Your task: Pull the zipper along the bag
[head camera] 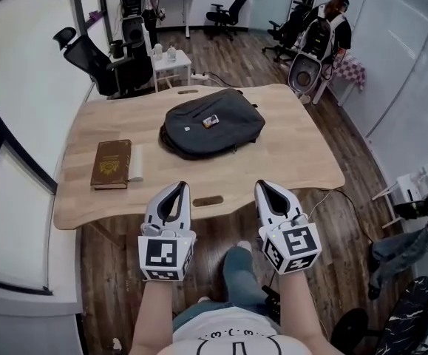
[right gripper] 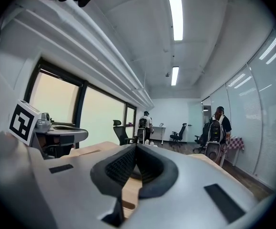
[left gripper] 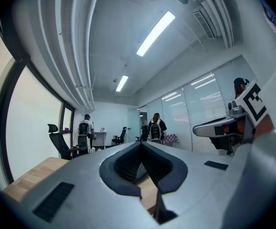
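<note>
A dark grey backpack (head camera: 212, 130) lies flat in the middle of the wooden table (head camera: 287, 154), with a small orange-and-white tag on top. Its zipper runs round the edge; I cannot make out the slider. My left gripper (head camera: 180, 186) and right gripper (head camera: 260, 184) hover side by side over the table's near edge, well short of the bag. Both are shut with nothing between the jaws. In the left gripper view the left gripper (left gripper: 141, 144) has its tips touching, and in the right gripper view the right gripper (right gripper: 136, 147) does too. Both views point out into the room.
A brown book (head camera: 111, 163) with a white object beside it lies at the table's left. Black office chairs (head camera: 95, 63) and a small white table (head camera: 171, 63) stand beyond the far edge. Two people with backpacks are at the back of the room.
</note>
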A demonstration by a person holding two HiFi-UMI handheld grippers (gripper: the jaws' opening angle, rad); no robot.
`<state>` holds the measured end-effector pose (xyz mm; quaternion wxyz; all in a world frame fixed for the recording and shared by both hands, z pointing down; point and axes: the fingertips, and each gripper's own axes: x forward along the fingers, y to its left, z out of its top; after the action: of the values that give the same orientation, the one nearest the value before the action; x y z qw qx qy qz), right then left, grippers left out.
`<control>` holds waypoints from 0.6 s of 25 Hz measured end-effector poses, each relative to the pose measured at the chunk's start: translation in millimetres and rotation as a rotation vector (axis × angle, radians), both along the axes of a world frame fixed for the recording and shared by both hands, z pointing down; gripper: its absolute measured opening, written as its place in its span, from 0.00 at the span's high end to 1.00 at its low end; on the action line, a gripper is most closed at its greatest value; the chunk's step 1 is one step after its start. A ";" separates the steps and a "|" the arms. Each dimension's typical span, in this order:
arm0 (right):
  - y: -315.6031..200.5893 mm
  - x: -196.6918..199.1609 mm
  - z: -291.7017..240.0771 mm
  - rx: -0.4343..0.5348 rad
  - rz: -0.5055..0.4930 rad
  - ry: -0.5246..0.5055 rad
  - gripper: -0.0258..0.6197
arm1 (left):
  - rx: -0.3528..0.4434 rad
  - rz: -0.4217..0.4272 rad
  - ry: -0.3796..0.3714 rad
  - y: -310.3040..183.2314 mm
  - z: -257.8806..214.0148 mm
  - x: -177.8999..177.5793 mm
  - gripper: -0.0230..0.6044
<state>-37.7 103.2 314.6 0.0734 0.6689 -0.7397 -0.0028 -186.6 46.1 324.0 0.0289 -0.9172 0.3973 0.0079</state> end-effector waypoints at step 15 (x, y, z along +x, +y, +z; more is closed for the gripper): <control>-151.4 141.6 37.9 -0.052 -0.101 -0.054 0.88 | -0.109 -0.059 -0.099 -123.2 56.6 152.0 0.94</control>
<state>103.9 -48.1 352.5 0.0703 0.6284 -0.7741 0.0308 -34.6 -77.0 380.6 -0.0014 -0.9045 0.4222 -0.0600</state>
